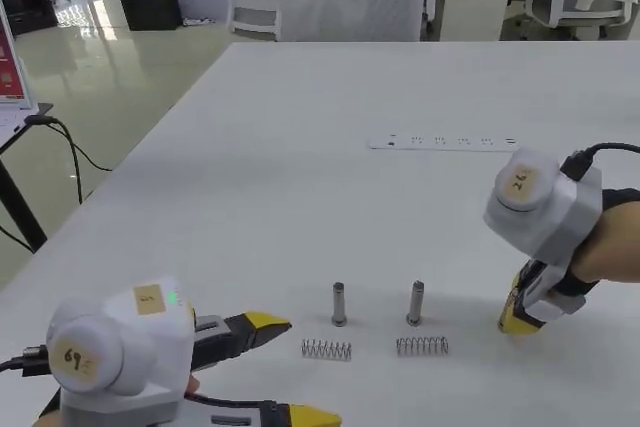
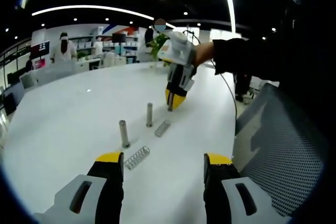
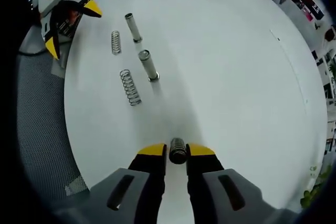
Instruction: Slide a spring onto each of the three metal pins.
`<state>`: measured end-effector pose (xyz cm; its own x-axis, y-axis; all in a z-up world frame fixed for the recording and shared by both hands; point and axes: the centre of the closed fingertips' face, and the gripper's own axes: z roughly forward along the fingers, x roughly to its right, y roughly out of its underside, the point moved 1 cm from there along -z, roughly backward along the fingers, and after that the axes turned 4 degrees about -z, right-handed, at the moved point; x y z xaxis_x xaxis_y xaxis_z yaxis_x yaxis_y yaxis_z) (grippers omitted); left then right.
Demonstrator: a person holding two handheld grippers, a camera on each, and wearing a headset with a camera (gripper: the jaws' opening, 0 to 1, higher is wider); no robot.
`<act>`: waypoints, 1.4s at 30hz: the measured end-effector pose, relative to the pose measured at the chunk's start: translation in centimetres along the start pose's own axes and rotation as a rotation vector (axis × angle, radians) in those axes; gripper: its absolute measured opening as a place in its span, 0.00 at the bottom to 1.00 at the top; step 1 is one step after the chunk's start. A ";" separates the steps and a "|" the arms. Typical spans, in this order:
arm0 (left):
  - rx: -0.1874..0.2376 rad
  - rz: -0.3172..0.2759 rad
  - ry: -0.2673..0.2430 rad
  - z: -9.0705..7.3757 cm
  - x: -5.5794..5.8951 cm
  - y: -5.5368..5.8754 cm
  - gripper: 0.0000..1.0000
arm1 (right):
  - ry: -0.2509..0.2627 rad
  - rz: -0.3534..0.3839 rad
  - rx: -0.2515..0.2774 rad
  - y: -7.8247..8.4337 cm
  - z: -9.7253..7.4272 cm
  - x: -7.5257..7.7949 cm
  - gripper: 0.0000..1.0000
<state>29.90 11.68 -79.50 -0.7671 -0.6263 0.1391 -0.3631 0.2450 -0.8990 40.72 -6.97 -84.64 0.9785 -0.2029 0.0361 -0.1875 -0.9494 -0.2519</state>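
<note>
Two metal pins stand upright on the white table, the left pin (image 1: 338, 304) and the right pin (image 1: 415, 303). In front of each lies a loose spring (image 1: 326, 349), (image 1: 421, 346). My left gripper (image 1: 292, 367) is open at the near left, its jaws pointing at the nearer spring (image 2: 137, 157) and pin (image 2: 124, 133). My right gripper (image 1: 520, 325) points down at the table, right of the pins. It is shut on a third short metal pin (image 3: 178, 153), seen end-on and standing on the table. I cannot tell whether a spring is on it.
A white power strip (image 1: 443, 142) lies farther back on the table. A black cable (image 1: 600, 152) runs from the right gripper. A mesh chair (image 2: 278, 145) stands at the near table edge. Office chairs (image 1: 350, 7) line the far side.
</note>
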 end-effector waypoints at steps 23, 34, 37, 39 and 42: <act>-0.006 0.006 0.007 0.0 0.1 0.1 0.56 | -0.011 0.033 0.000 1.7 -0.3 -2.3 0.14; -0.007 0.009 0.006 0.1 0.1 0.1 0.56 | -0.058 -0.009 0.039 -0.5 -0.5 -5.8 0.13; -0.007 0.010 0.007 0.1 0.2 0.1 0.56 | -0.074 -0.037 0.055 -1.6 -0.5 -6.7 0.12; -0.007 0.011 0.007 0.0 0.2 0.1 0.56 | -0.076 -0.052 0.071 -2.4 -0.6 -7.0 0.12; -0.008 0.012 0.008 0.1 0.2 0.1 0.56 | -0.072 -0.074 0.082 -3.3 -0.7 -7.1 0.12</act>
<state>29.73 11.53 -79.58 -0.7756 -0.6173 0.1318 -0.3583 0.2587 -0.8971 34.36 -2.59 -83.44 0.9936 -0.1123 -0.0109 -0.1096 -0.9378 -0.3293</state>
